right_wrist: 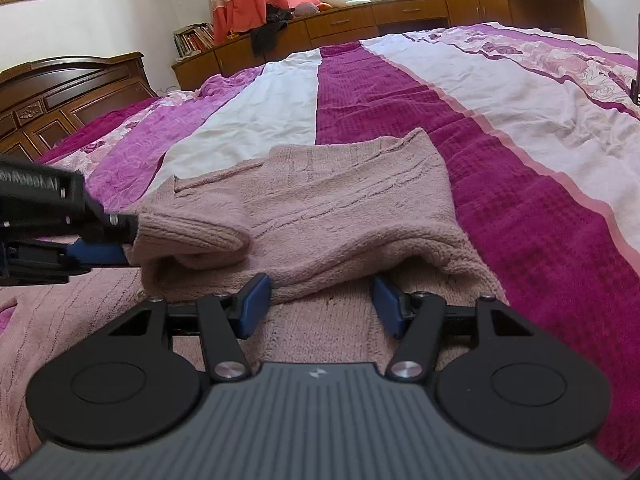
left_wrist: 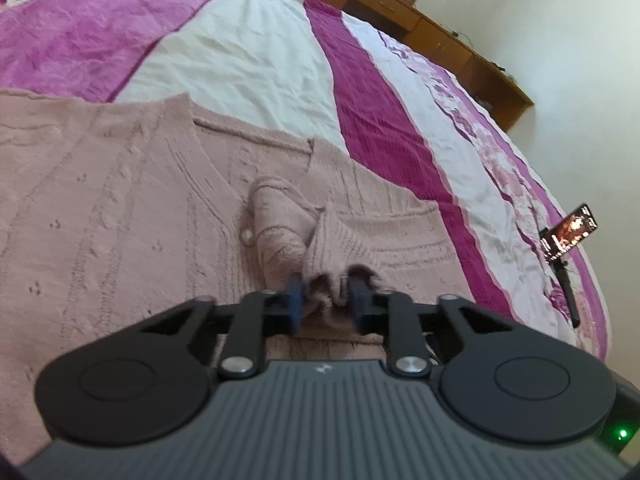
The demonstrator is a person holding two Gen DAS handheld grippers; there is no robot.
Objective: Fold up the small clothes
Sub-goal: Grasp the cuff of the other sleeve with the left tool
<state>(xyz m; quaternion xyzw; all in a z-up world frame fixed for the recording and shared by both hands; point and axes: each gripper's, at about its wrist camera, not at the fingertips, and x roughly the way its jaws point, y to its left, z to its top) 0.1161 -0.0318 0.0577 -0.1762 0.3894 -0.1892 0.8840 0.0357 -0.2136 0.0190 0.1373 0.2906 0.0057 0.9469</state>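
A pink knit sweater (left_wrist: 120, 200) lies spread on the striped bedspread (left_wrist: 248, 60). My left gripper (left_wrist: 328, 298) is shut on the ribbed sleeve cuff (left_wrist: 332, 248), which bunches between the blue pads. In the right wrist view the left gripper (right_wrist: 120, 246) comes in from the left, holding that cuff (right_wrist: 192, 232) over the sweater's body (right_wrist: 340, 200). My right gripper (right_wrist: 320, 304) stands open with its jaws wide apart. A folded edge of the sweater lies across the gap between them, and the fingertips sit under that edge.
A phone on a stand (left_wrist: 570, 232) sits at the bed's right edge. A wooden headboard (right_wrist: 60, 92) is at the left and low wooden cabinets (right_wrist: 400, 12) run along the far wall. Bedspread (right_wrist: 520, 140) stretches beyond the sweater.
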